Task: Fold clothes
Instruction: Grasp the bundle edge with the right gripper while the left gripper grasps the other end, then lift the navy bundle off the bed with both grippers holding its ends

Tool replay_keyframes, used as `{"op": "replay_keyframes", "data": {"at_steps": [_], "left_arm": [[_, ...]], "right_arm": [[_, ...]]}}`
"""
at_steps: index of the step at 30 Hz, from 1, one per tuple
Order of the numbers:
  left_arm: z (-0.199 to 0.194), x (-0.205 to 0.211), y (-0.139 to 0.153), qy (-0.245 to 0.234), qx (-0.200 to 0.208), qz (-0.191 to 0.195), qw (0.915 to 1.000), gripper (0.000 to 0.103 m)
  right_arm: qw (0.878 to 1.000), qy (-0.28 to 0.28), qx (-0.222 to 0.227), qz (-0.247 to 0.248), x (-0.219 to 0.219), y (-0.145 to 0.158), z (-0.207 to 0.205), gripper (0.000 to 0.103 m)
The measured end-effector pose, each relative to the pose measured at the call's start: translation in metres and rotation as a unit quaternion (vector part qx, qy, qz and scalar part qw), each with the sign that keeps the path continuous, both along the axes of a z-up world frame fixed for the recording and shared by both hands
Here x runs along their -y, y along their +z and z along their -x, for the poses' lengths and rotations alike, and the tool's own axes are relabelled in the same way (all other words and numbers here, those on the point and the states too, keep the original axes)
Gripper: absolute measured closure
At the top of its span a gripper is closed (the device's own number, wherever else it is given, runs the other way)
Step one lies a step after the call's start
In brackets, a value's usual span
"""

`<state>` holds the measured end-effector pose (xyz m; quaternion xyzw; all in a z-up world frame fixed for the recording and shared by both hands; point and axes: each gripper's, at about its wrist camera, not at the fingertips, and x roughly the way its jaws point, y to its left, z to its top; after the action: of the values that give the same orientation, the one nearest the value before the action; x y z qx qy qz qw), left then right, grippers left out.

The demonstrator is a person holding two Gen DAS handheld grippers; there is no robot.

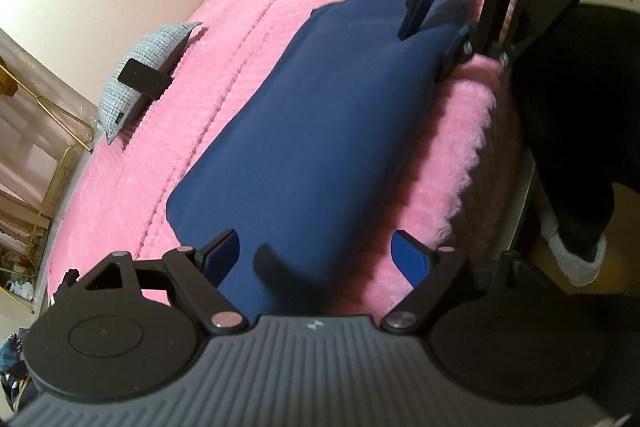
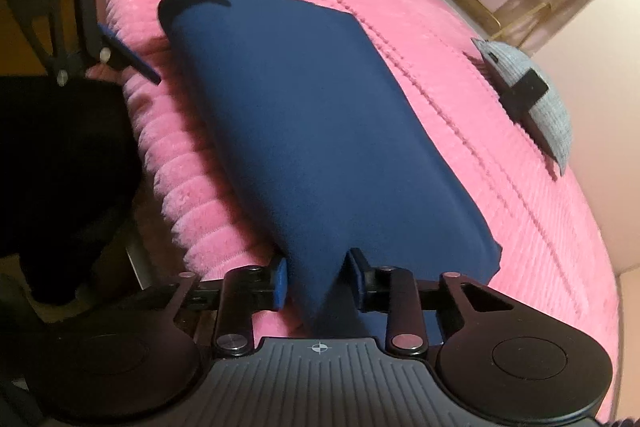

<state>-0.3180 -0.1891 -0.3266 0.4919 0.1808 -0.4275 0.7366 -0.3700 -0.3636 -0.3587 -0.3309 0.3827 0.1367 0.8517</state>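
Navy garment [image 1: 304, 131] already folded into long strip on pink bed [image 1: 168, 115]. Left hand-held gripper [image 1: 320, 259] spread wide; right hand-held gripper [image 2: 320, 283] pinching near end. Cross-fold probably left.

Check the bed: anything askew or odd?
Mostly tidy. The navy garment lies flat on the pink blanket, but its far corner curls up. The right claw pinches the near end; the left claw is open.

No readable text, brand or number shows in either view; a small tag on the grey pillow [image 1: 136, 83] is illegible.
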Motion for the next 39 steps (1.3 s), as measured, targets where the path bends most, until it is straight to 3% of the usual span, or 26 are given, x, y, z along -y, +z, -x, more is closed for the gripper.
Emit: {"op": "replay_keyframes", "data": {"at_steps": [5,11,14,18,33,39], "left_arm": [[0.002,0.001,-0.014,-0.009,0.025,-0.027,0.9993,0.037],[0.002,0.0,-0.019,-0.02,0.045,-0.044,0.9978,0.039],[-0.002,0.002,-0.019,-0.018,0.049,-0.05,0.9974,0.054],[-0.005,0.003,-0.019,-0.013,0.044,-0.051,0.9977,0.06],[-0.002,0.0,-0.018,-0.009,0.04,-0.044,0.9982,0.062],[-0.003,-0.001,-0.017,-0.007,0.035,-0.04,0.9986,0.062]], "right_arm": [[1.0,-0.009,0.005,-0.009,0.001,0.003,0.0,0.081],[1.0,-0.014,-0.008,-0.018,0.002,0.005,-0.004,0.081],[1.0,-0.014,-0.012,-0.018,0.002,0.006,-0.001,0.081],[1.0,-0.016,-0.013,-0.02,0.002,0.006,-0.001,0.081],[1.0,-0.016,-0.014,-0.016,0.002,0.002,-0.001,0.08],[1.0,0.005,-0.002,0.022,-0.002,-0.006,0.0,0.068]]}}
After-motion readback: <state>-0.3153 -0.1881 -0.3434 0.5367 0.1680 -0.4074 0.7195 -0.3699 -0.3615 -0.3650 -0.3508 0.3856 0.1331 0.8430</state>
